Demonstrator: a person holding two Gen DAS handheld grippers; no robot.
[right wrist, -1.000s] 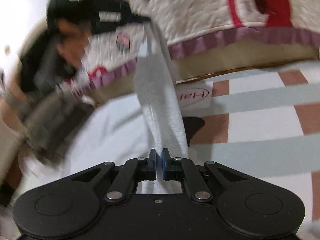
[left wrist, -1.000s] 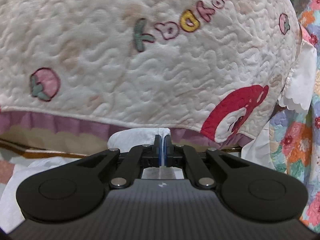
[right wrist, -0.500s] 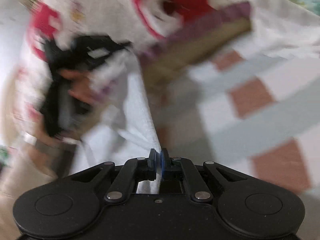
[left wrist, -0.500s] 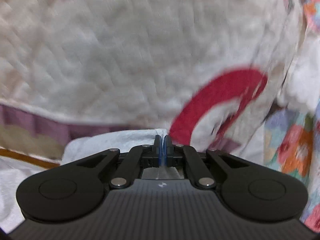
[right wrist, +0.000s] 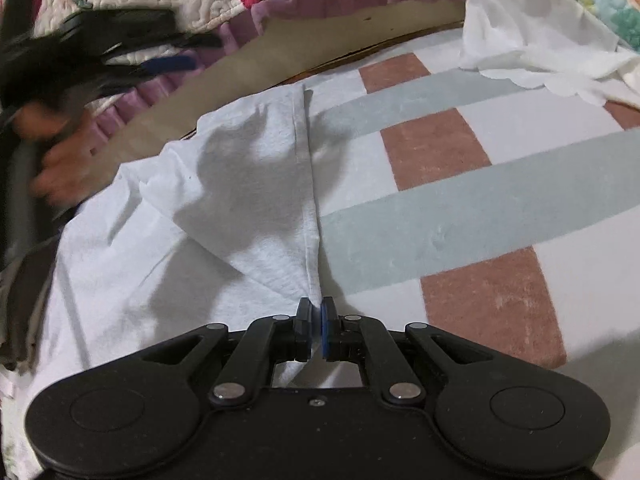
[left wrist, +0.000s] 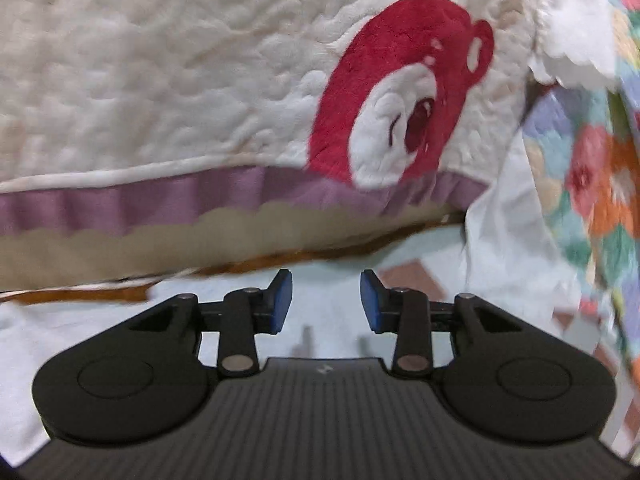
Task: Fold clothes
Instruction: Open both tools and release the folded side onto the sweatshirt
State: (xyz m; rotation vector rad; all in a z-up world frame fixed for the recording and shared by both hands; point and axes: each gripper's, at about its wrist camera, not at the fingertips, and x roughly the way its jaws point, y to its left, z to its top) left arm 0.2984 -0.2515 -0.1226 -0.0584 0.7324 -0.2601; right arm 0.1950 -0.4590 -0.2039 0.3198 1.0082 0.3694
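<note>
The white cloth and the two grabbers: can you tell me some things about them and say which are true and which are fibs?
1. The right gripper is shut on the white cloth. True.
2. The left gripper pinches the cloth. False: its jaws have just opened, nothing between them.
3. The cloth lies on a checked sheet. True.
4. The quilt shows a blue bear. False: the bear is red.
</note>
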